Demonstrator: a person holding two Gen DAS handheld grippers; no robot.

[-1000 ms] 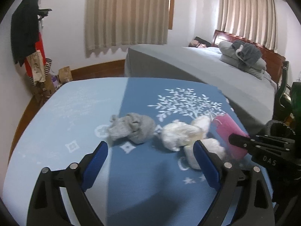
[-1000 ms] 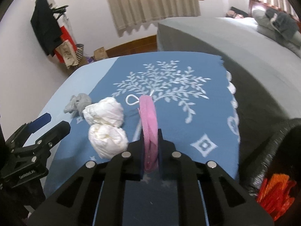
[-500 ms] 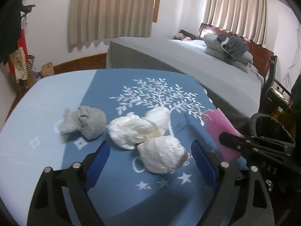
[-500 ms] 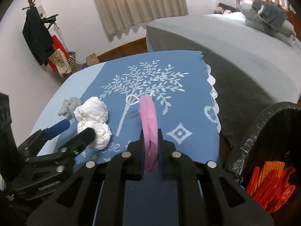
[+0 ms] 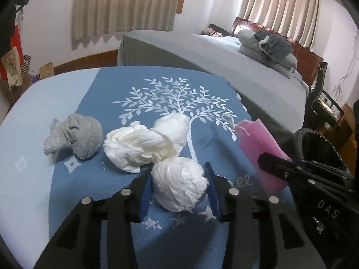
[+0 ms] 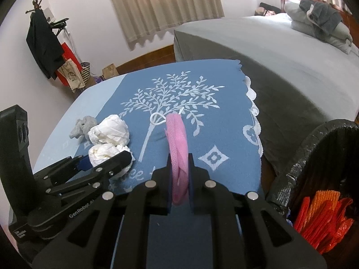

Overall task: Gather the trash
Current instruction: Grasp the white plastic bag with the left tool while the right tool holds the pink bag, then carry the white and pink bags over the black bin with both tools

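Observation:
A white crumpled paper wad [image 5: 179, 186] lies on the blue tree-print cloth [image 5: 94, 201], between the blue pads of my left gripper [image 5: 178, 179]. Its jaws are closing and both pads touch the wad's sides. The right wrist view shows the same wad [image 6: 101, 153] at the left gripper's [image 6: 105, 159] tips. A larger white wad [image 5: 145, 143] and a grey wad [image 5: 78, 136] lie just beyond. My right gripper [image 6: 179, 163] is shut on a folded pink face mask [image 6: 177, 139], held on edge over the cloth with its white ear loop [image 6: 157, 120] in front.
A black bin [image 6: 314, 157] stands at the right beside the table, with orange-red mesh bags [image 6: 320, 215] inside. A grey bed [image 5: 202, 51] with folded bedding lies beyond the table's far edge. Clothes and bags hang by the left wall [image 6: 44, 44].
My left gripper moved forward and right to the near white wad and its jaws came in from wide open onto it. The right gripper kept the pink mask and barely moved.

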